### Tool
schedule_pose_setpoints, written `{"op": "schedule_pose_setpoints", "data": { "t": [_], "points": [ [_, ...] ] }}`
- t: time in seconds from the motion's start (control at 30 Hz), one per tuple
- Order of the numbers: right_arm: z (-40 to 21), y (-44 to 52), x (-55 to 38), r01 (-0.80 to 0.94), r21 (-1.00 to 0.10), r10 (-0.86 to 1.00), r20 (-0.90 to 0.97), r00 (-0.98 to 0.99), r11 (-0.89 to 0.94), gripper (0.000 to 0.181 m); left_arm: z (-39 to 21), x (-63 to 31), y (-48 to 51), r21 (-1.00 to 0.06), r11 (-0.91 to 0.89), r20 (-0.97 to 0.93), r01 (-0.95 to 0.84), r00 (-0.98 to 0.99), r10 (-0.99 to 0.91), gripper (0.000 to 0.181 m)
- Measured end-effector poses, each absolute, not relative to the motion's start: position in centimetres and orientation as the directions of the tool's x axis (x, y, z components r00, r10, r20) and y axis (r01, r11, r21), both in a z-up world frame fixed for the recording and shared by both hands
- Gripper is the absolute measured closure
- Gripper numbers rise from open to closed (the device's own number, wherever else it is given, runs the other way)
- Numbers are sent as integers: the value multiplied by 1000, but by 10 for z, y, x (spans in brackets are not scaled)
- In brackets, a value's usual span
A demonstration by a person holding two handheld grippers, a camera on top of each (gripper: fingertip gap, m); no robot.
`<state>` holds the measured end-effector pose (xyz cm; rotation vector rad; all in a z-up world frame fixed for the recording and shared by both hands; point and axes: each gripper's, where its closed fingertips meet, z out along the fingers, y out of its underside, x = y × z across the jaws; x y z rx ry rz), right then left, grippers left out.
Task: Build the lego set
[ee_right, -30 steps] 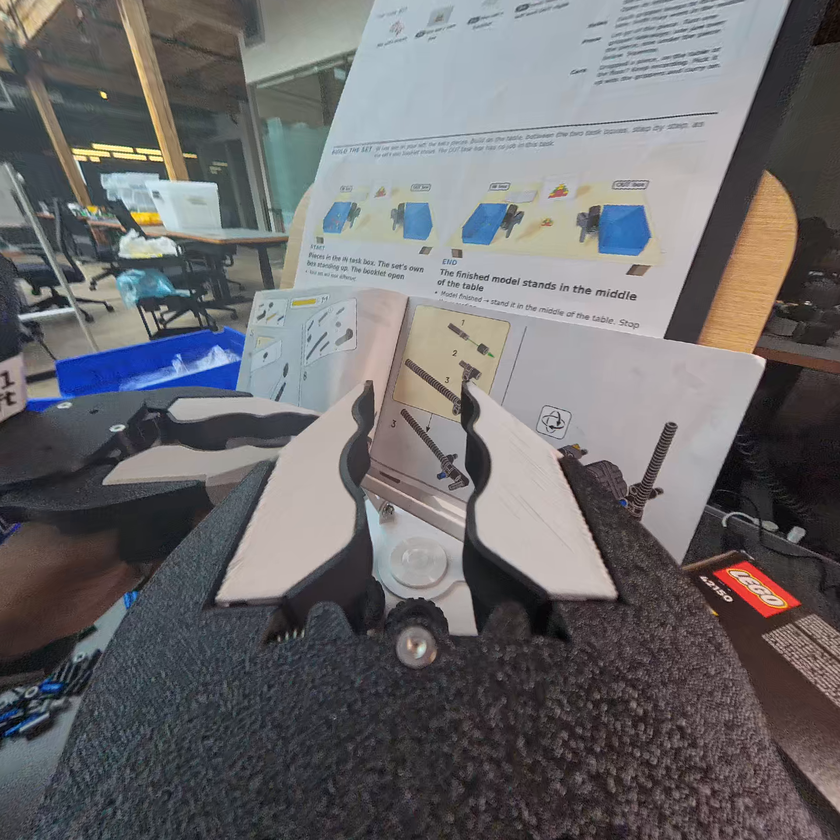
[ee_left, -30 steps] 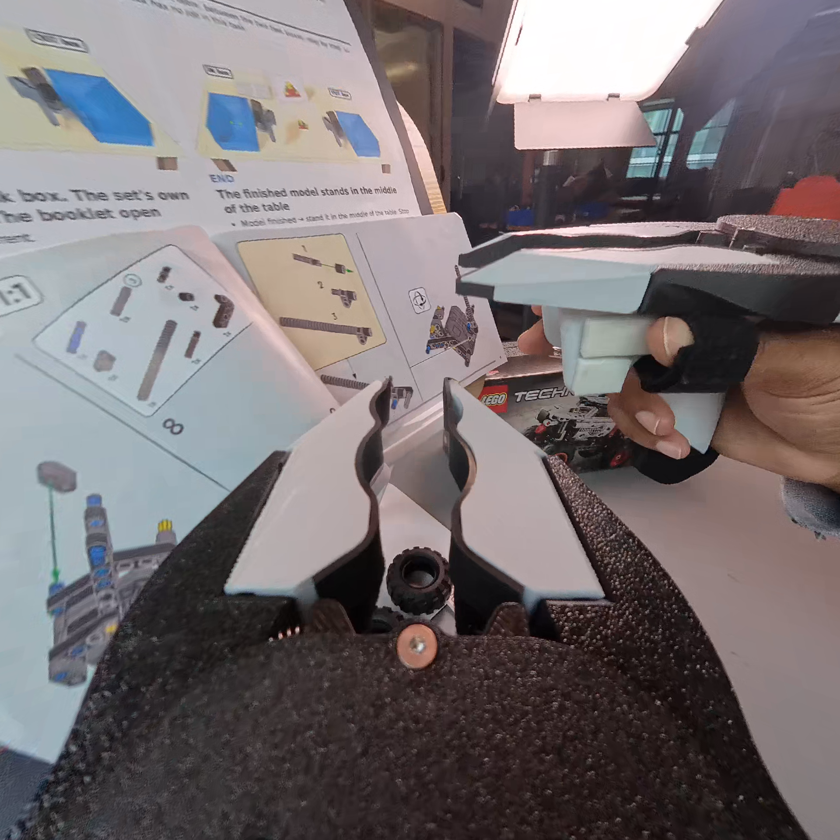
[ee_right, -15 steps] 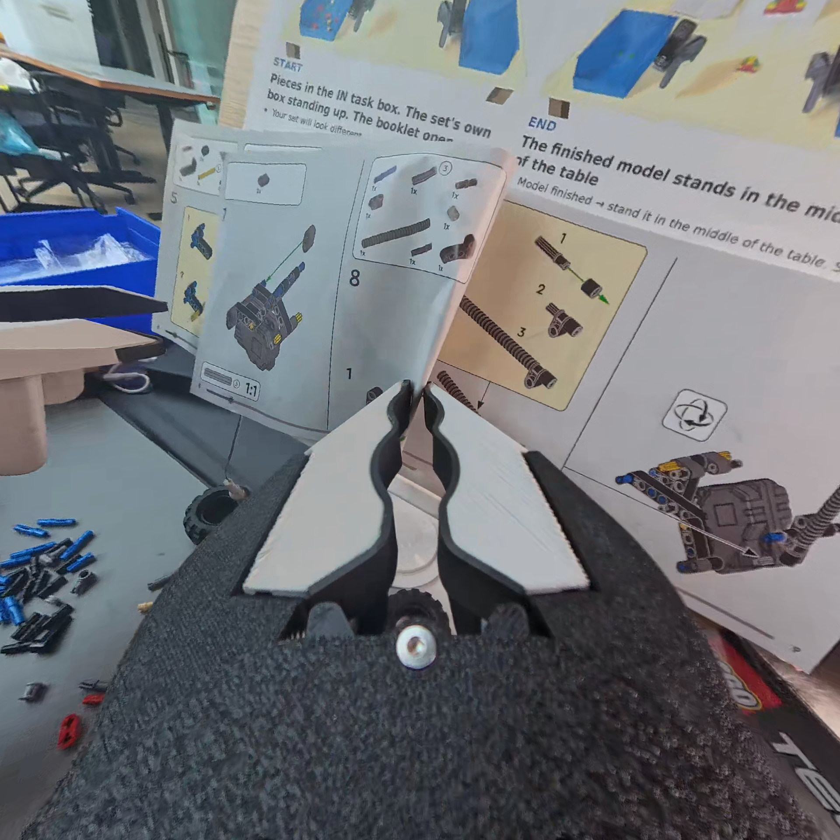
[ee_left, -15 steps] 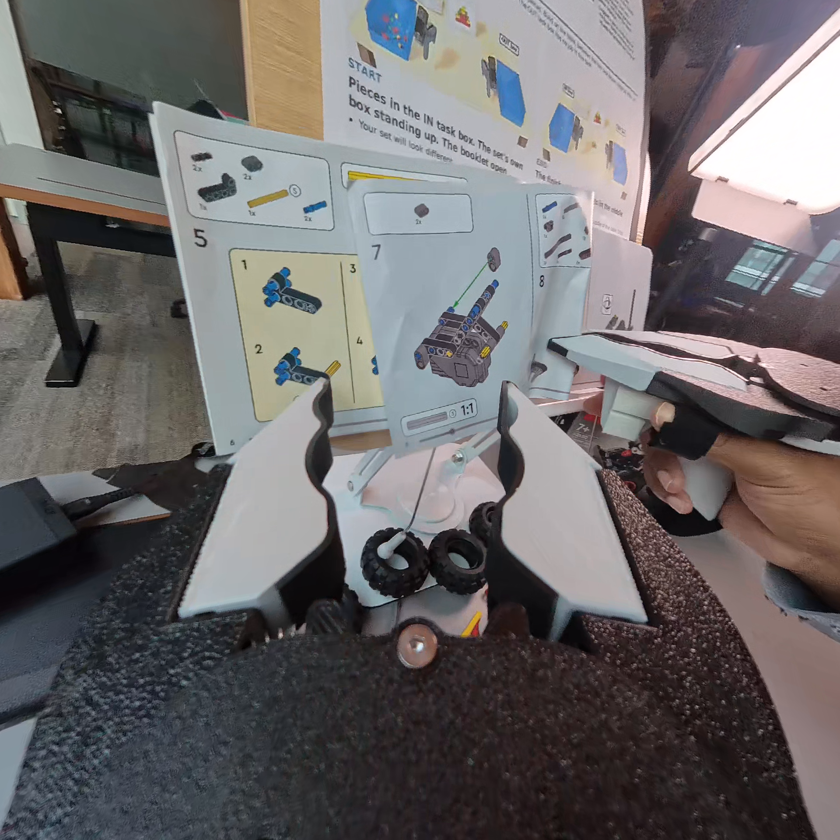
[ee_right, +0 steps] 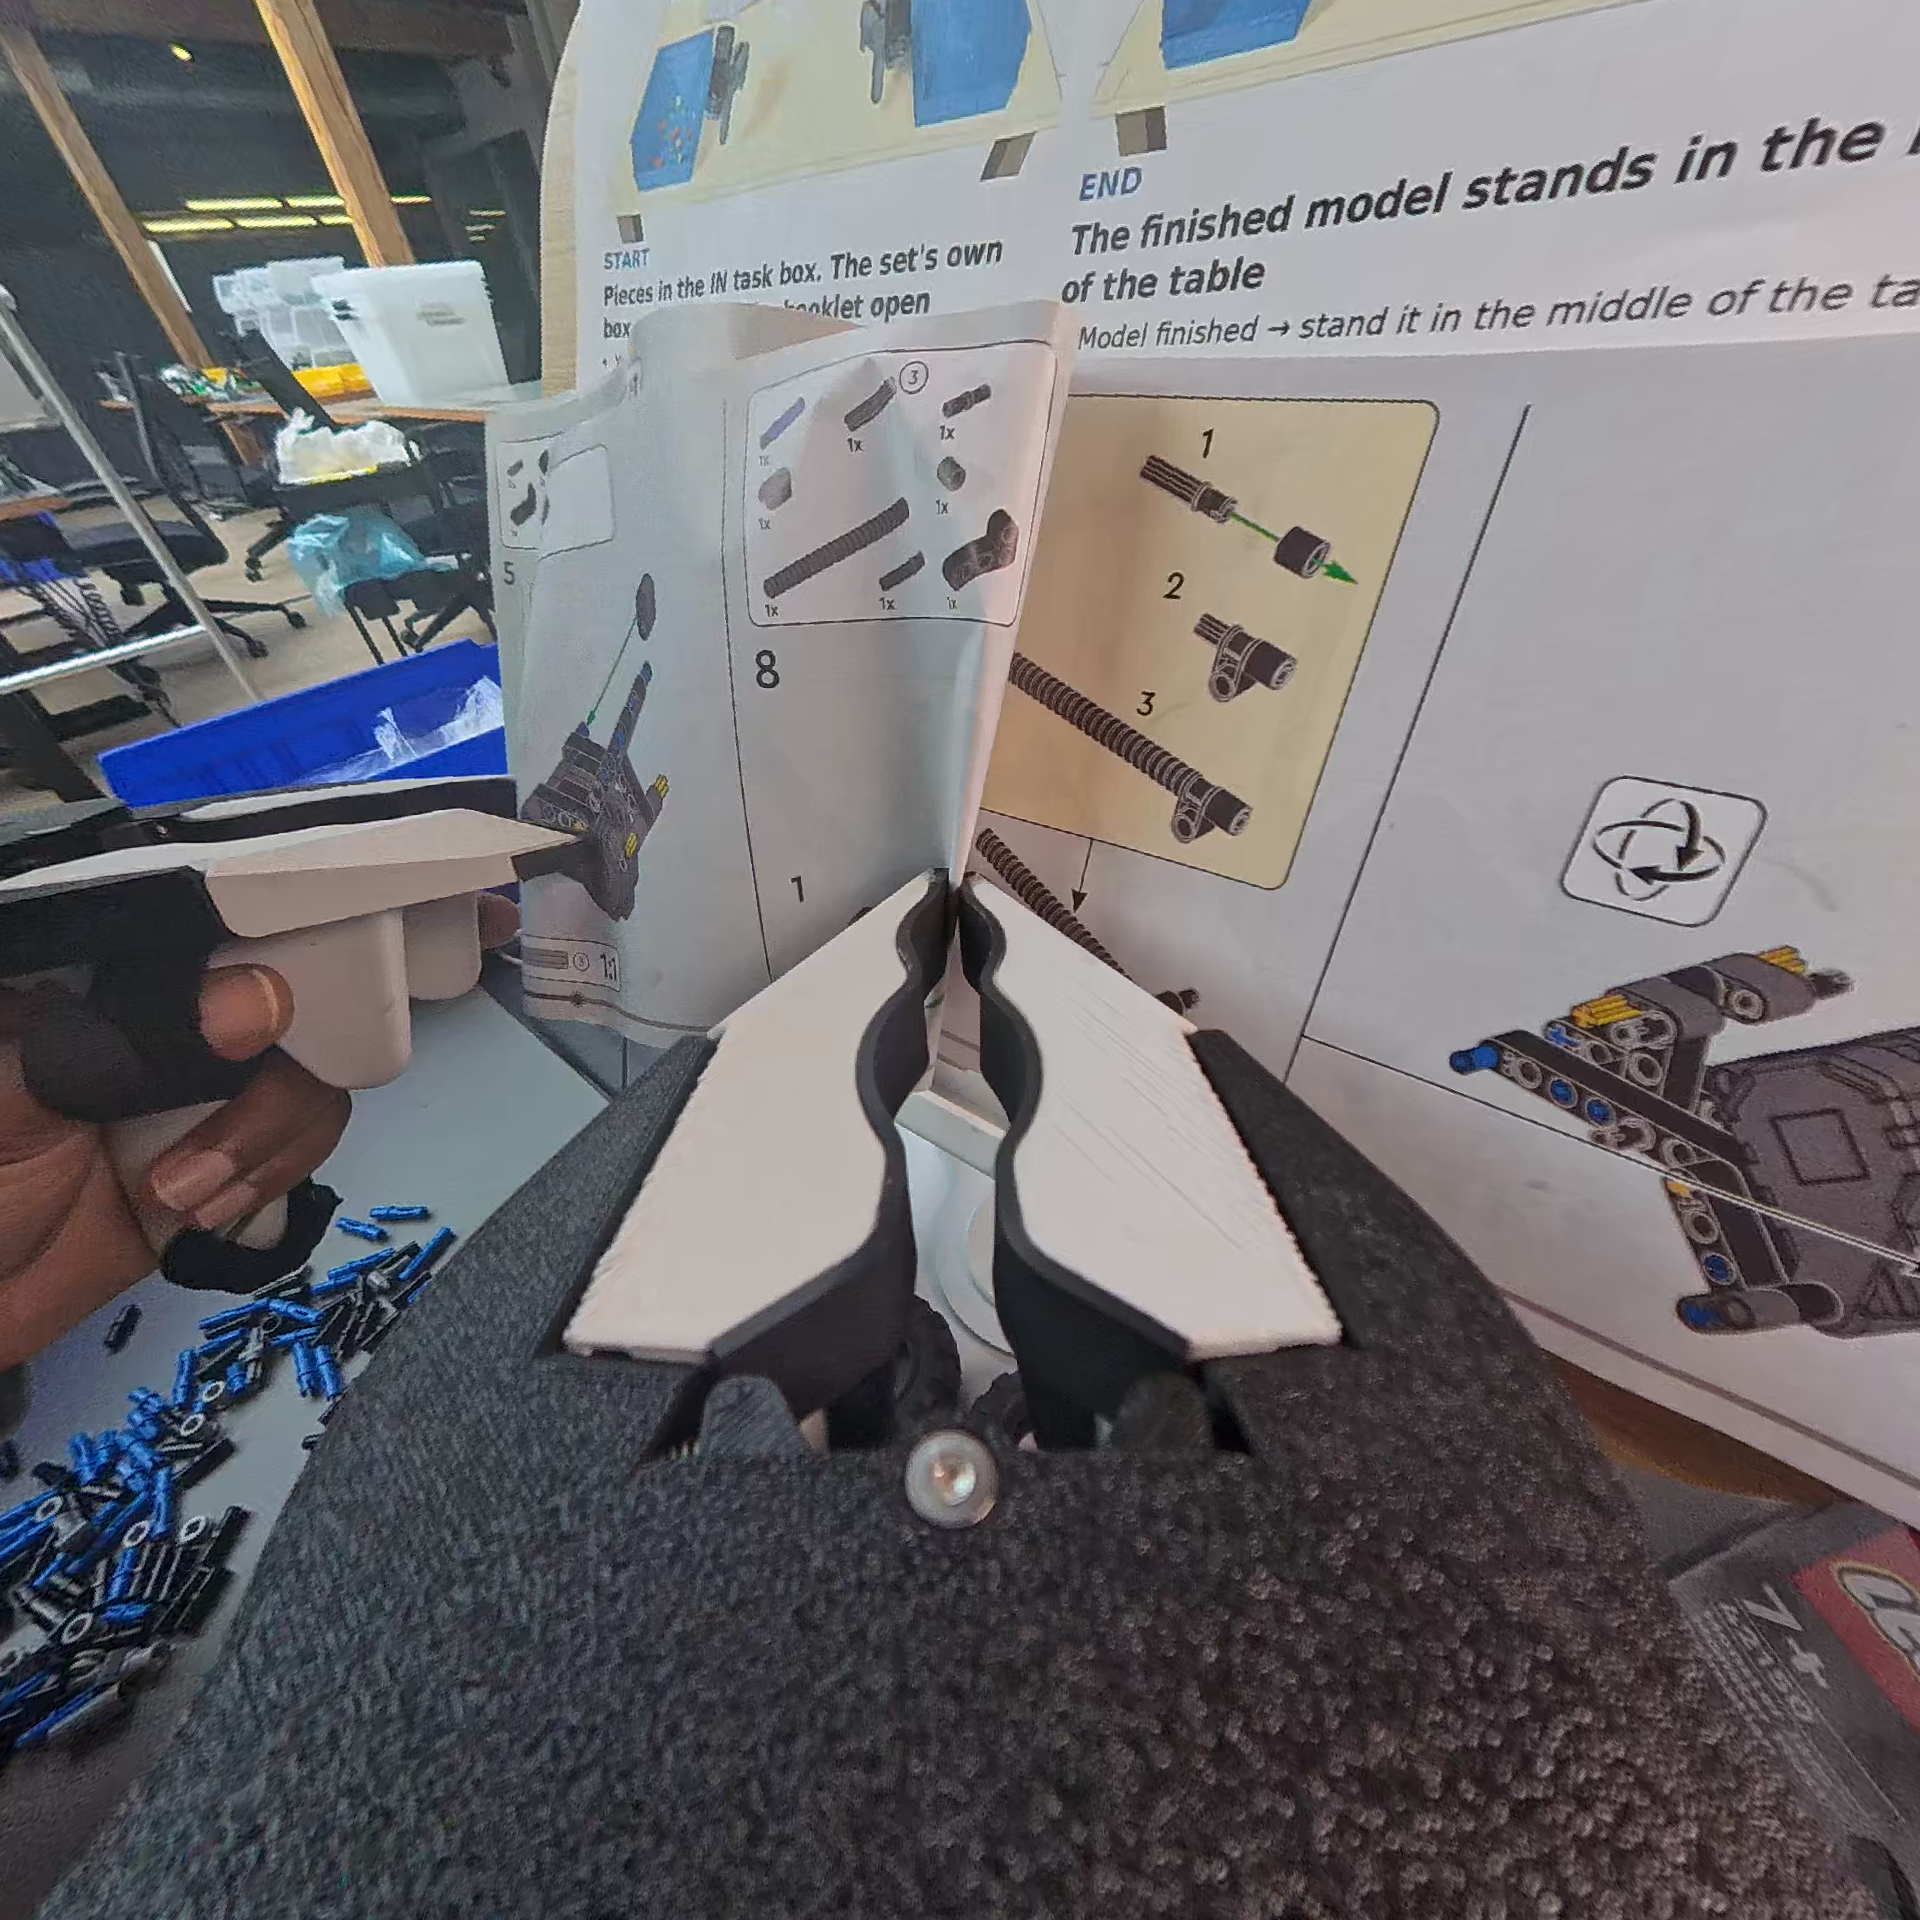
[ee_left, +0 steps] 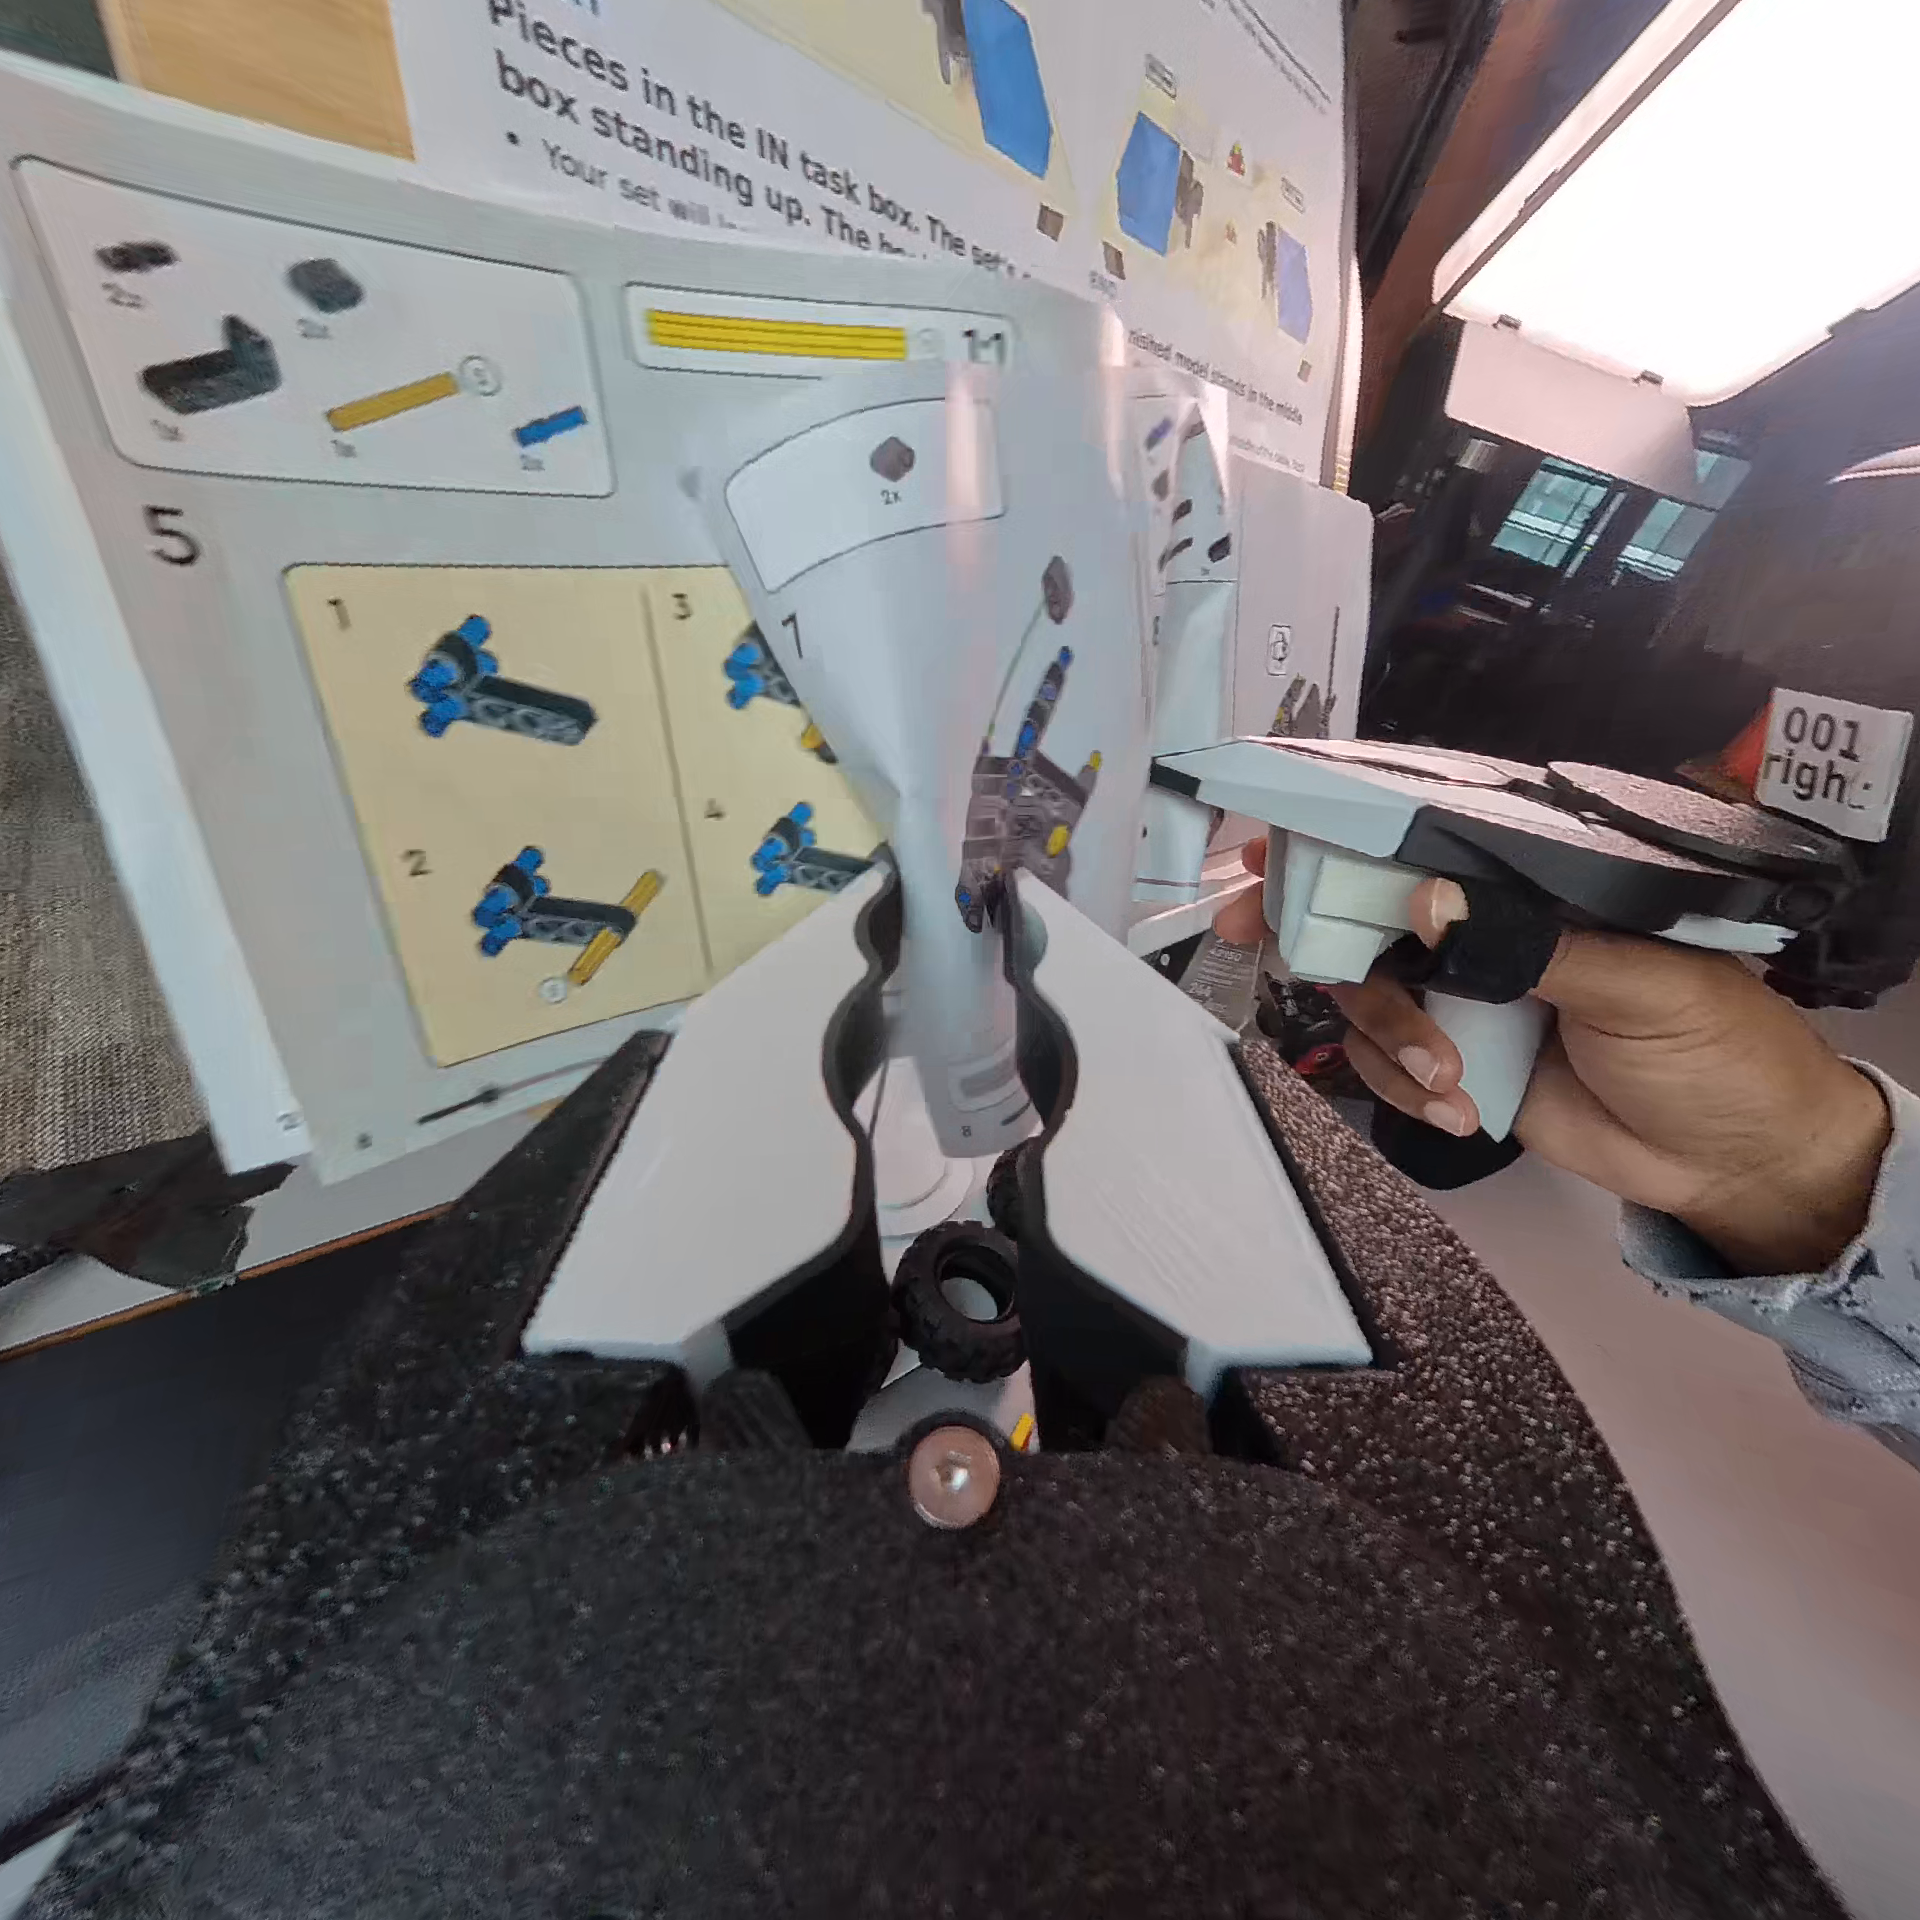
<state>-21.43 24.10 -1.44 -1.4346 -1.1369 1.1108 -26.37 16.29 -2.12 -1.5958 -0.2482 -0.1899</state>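
Note:
The open instruction booklet [ee_left: 468, 779] stands on a white stand [ee_left: 914, 1174] in front of me. One loose page [ee_left: 935, 675] stands out from it, curled. My left gripper [ee_left: 951, 899] has its jaws narrowed around this page's lower part, with a small gap still between the tips. My right gripper [ee_right: 951, 894] is shut on the same page's [ee_right: 862, 727] other edge, tips pressed together. Each gripper shows in the other view, the right one [ee_left: 1174, 764] and the left one [ee_right: 545, 842]. A black tyre [ee_left: 961, 1309] lies on the table between my left fingers.
A large instruction board [ee_right: 1455, 208] stands behind the booklet. Several loose blue and black pins [ee_right: 156, 1455] lie on the table at the left. A blue bin [ee_right: 312, 727] is behind them. The set's box [ee_right: 1818, 1621] lies at the right. A person's hands hold both grippers.
My left gripper has moved in to the loose page and its jaws have narrowed around it. My right gripper has closed fully on the page's edge and moved closer to the booklet.

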Motion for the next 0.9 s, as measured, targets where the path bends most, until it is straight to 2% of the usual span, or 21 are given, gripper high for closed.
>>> {"op": "schedule_pose_setpoints", "data": {
  "t": [0.03, 0.13, 0.27, 0.33, 0.43, 0.5, 0.57, 0.7, 0.77, 0.9],
  "points": [
    [-14, 241, -214, 113, -988, 985, -91, 150, -109, 181, -18, -257, 163, -962, -28, 272, 272, 962, 7, 173],
    [-12, 244, -211, 115, -988, 983, -86, 164, -105, 164, 0, -240, 156, -962, 33, 270, 272, 961, -52, 179],
    [13, 241, -186, 26, -997, 985, -72, 154, -77, 135, 14, -205, 153, -957, 44, 275, 286, 947, -164, 181],
    [10, 223, -168, 58, -992, 987, 114, 116, 108, 124, 19, -187, 154, -948, 37, 301, 317, 926, -228, 181],
    [-18, 205, -145, 133, -891, 886, 449, 114, 434, 104, 27, -160, 162, -925, 24, 353, 379, 881, -315, 181],
    [-30, 199, -140, 166, -839, 830, 541, 140, 519, 92, 32, -142, 171, -913, 13, 376, 407, 855, -357, 180],
    [-20, 204, -139, 165, -818, 783, 575, 236, 551, 96, 34, -121, 181, -915, -11, 375, 404, 836, -402, 174],
    [18, 234, -128, 86, -876, 786, 466, 406, 474, 142, 39, -100, 180, -945, -5, 292, 327, 838, -460, 152],
    [26, 255, -119, 42, -921, 812, 362, 459, 387, 154, 35, -120, 176, -961, 22, 249, 276, 895, -370, 151],
    [13, 301, -105, 5, -981, 837, 166, 522, 192, 164, 2, -197, 172, -972, -48, 232, 230, 972, -28, 153]
  ]
}}
